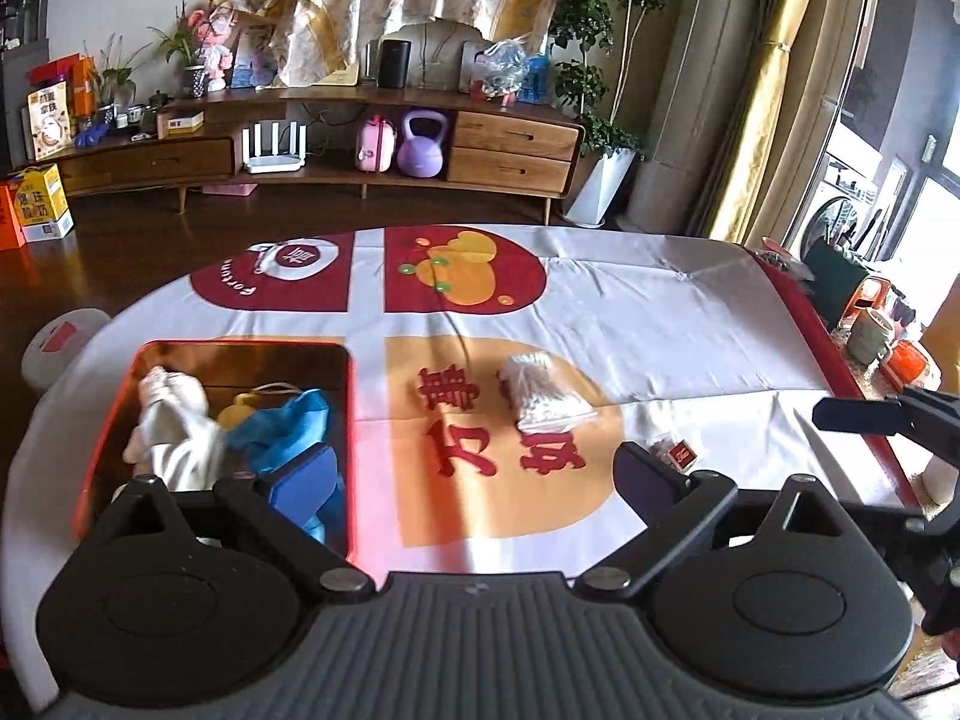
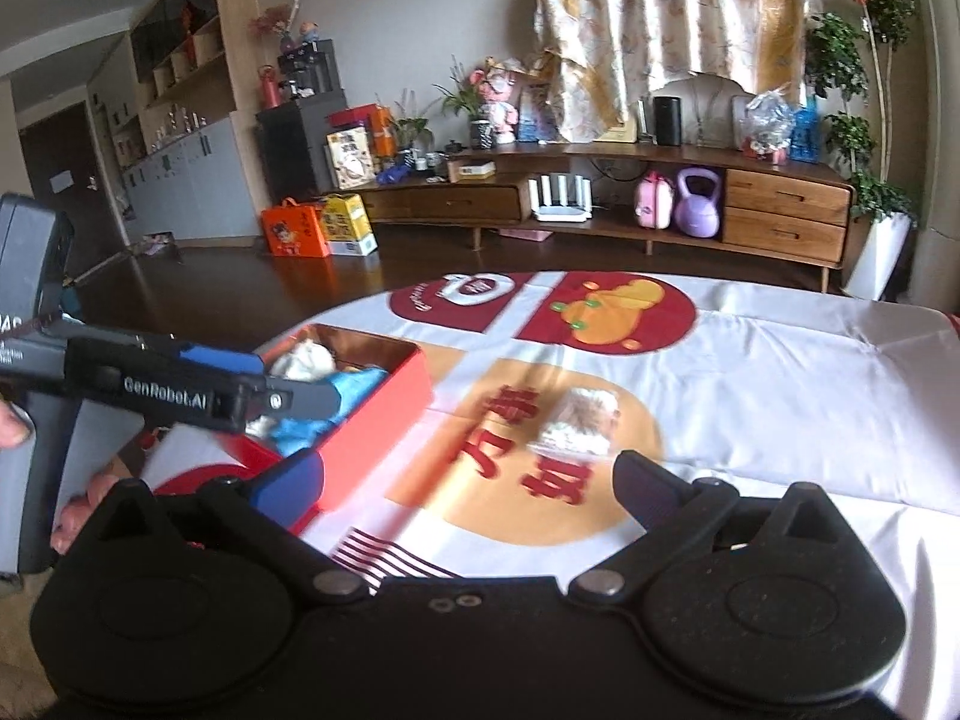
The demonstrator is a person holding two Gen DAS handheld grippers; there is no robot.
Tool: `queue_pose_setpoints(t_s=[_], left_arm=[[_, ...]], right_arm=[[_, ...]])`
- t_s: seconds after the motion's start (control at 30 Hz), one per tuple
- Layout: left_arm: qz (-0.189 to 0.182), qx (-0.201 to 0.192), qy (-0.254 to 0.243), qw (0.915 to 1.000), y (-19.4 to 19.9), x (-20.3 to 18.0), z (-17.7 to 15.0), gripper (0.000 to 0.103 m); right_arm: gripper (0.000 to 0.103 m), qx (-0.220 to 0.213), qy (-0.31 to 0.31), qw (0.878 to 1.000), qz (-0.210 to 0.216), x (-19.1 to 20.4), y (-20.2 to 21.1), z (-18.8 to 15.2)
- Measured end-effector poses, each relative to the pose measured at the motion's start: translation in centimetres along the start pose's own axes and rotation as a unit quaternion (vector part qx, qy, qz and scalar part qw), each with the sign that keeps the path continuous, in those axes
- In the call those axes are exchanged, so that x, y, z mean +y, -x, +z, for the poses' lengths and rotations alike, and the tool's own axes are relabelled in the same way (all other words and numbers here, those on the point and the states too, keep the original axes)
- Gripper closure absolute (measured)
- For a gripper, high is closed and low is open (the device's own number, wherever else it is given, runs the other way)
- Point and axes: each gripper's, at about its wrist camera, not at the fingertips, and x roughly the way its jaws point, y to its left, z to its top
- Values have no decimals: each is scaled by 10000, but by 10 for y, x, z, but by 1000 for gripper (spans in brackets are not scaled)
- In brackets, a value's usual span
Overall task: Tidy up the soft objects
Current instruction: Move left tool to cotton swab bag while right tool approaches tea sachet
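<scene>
clear packet (image 1: 543,395) right of red box (image 1: 108,408) | step: fetch next item | both grippers' fingers wide apart, empty | next: perhaps right gripper (image 2: 474,483) closes on packet

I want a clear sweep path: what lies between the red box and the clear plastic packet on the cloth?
Only printed tablecloth: between the red box and the clear packet nothing stands, as both wrist views show.

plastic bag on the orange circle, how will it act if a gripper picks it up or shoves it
The plastic bag looks crinkled and thin, so it will probably sag around its pale contents rather than stay stiff. Its glossy film may slip between fingers. It lies flat on the tablecloth, so a push would likely slide it, not roll it.
</scene>
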Motion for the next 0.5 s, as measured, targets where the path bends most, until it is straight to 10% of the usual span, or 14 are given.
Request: queue_pose_setpoints(t_s=[0.5], left_arm=[[-236,476,-247,9983,-81,-54,16,3]], right_arm=[[1,324,-140,9982,-487,-66,-21,-30]])
